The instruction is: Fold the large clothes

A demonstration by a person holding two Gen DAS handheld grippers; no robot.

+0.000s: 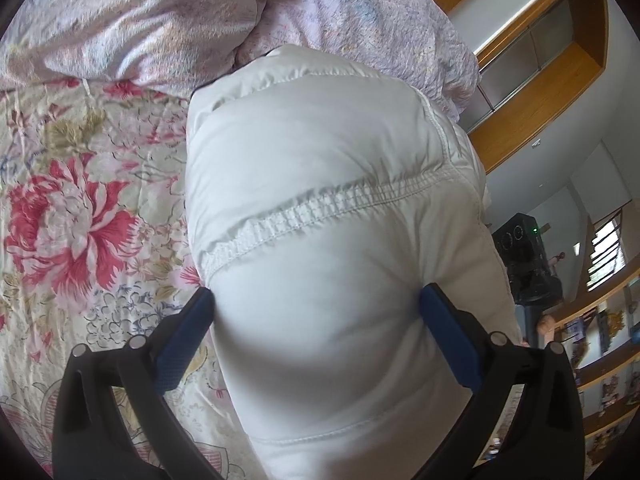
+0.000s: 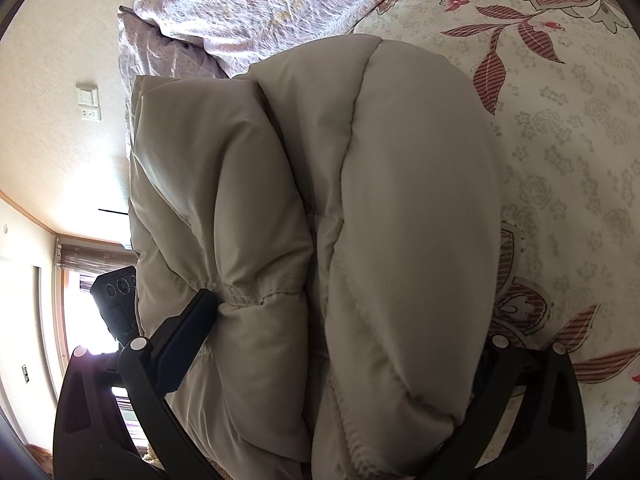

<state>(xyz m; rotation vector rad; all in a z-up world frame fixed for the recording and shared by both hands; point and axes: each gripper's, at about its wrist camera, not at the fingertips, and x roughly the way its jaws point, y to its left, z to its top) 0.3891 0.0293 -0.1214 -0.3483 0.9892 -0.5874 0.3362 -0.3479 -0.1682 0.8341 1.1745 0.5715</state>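
Both claws reach forward toward twelve o'clock, the left gripper [image 1: 316,304] and right gripper [image 2: 340,320] each clamped around the puffy white jacket [image 1: 320,168] over the floral bedspread [image 1: 80,200].

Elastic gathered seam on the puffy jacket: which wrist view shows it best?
The left wrist view: the elastic seam runs brightly lit across the white jacket. The right wrist view shows only a short shadowed stretch beside a fingertip.

The puffy jacket [image 1: 320,208] fills the room ahead; a crumpled duvet [image 1: 140,20] blocks beyond it. Bare bed [image 1: 80,200] lies free alongside.
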